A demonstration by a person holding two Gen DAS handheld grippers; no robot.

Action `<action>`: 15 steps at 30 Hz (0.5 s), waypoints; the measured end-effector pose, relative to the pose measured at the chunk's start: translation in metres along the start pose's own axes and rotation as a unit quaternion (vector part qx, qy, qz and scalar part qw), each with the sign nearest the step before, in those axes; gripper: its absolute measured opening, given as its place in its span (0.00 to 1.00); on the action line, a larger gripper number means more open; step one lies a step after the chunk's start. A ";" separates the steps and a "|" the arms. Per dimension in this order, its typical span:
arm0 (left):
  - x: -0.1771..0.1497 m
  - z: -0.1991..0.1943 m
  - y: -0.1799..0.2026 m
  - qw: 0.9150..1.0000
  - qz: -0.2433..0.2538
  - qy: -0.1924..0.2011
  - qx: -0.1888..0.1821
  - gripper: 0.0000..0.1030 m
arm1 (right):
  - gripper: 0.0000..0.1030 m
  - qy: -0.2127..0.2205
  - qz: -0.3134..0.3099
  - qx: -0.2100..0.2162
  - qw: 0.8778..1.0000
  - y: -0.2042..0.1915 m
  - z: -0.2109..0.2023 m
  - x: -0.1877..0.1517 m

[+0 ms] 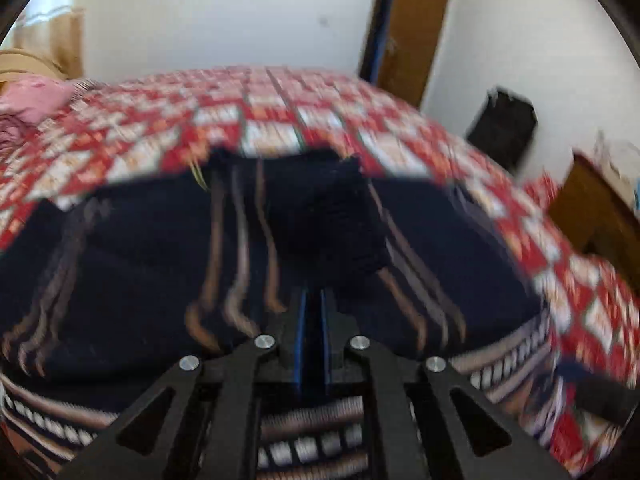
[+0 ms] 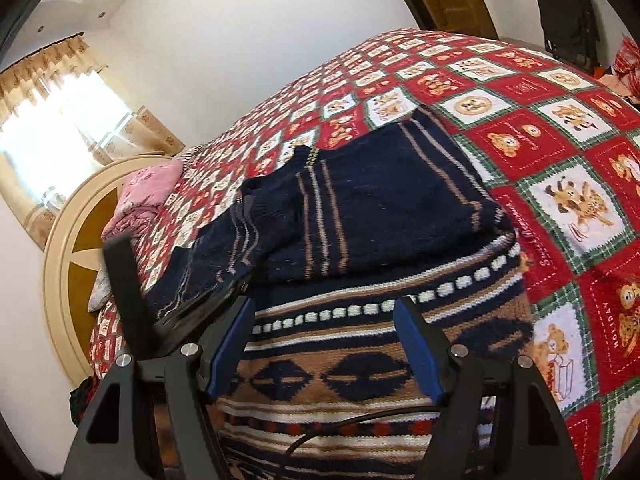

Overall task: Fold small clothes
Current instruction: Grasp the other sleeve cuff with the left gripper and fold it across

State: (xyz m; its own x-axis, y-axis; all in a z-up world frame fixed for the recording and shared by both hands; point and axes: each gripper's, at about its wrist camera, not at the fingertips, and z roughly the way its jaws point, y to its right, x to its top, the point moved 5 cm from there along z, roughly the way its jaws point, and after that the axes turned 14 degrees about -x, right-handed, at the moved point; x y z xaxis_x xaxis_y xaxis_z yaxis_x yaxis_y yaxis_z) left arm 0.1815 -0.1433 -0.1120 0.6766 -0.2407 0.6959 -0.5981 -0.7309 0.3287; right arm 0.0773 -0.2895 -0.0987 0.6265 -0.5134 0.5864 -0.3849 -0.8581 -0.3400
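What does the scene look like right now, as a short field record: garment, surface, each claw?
garment: navy patterned sweater, sleeves folded in across the body
surface: red checked teddy-bear bedspread
left claw: shut, over the sweater; nothing visibly between the pads, view blurred
right claw: open, above the sweater's patterned hem, gripping nothing
other: pink cloth near the headboard

- bedspread (image 2: 560, 184): a red square at the right edge bears white letters running sideways, apparently "MOTION"
- nearer red border has white cursive script, too small to read
- left wrist view: nothing legible
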 end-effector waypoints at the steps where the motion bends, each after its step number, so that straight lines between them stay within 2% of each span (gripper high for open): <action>1: -0.004 -0.006 0.001 1.000 0.005 -0.005 -0.008 0.19 | 0.71 -0.003 -0.001 0.004 1.000 -0.002 0.002 0.003; 2: -0.008 -0.017 0.000 1.000 0.010 -0.004 -0.017 0.33 | 0.71 -0.004 -0.003 0.009 1.000 -0.004 0.003 0.006; 3: -0.010 -0.028 0.001 1.000 0.011 0.000 -0.015 0.43 | 0.71 -0.004 -0.008 0.015 1.000 -0.011 0.004 0.011; 4: -0.012 -0.041 -0.003 1.000 0.009 0.009 -0.008 0.62 | 0.71 -0.002 -0.018 0.026 0.999 -0.019 0.005 0.018; 5: -0.012 -0.057 -0.009 1.000 0.004 0.025 0.000 0.69 | 0.71 0.001 -0.026 0.041 0.999 -0.028 0.006 0.023; 7: -0.014 -0.092 -0.025 0.998 -0.012 0.062 0.016 0.69 | 0.71 -0.003 -0.037 0.071 0.997 -0.046 0.022 0.042; 9: -0.014 -0.116 -0.049 0.994 -0.034 0.085 0.051 0.69 | 0.71 -0.015 -0.036 0.056 0.998 -0.057 0.050 0.057; 12: -0.016 -0.146 -0.092 0.982 -0.064 0.101 0.149 0.69 | 0.71 -0.049 -0.056 0.036 0.997 -0.080 0.105 0.069; 14: -0.022 -0.162 -0.114 0.973 -0.087 0.104 0.185 0.69 | 0.71 -0.059 -0.073 0.012 0.995 -0.090 0.131 0.067; 15: -0.025 -0.169 -0.122 0.970 -0.102 0.109 0.190 0.69 | 0.71 -0.064 -0.081 -0.001 0.995 -0.094 0.140 0.065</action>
State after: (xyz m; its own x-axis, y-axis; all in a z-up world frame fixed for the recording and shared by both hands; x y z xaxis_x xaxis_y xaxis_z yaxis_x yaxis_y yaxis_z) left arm 0.1651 0.0593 -0.0617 0.6325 0.0446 0.7732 -0.2322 -0.9415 0.2443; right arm 0.2494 -0.2441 -0.1317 0.7613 -0.3657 0.5354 -0.2725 -0.9298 -0.2475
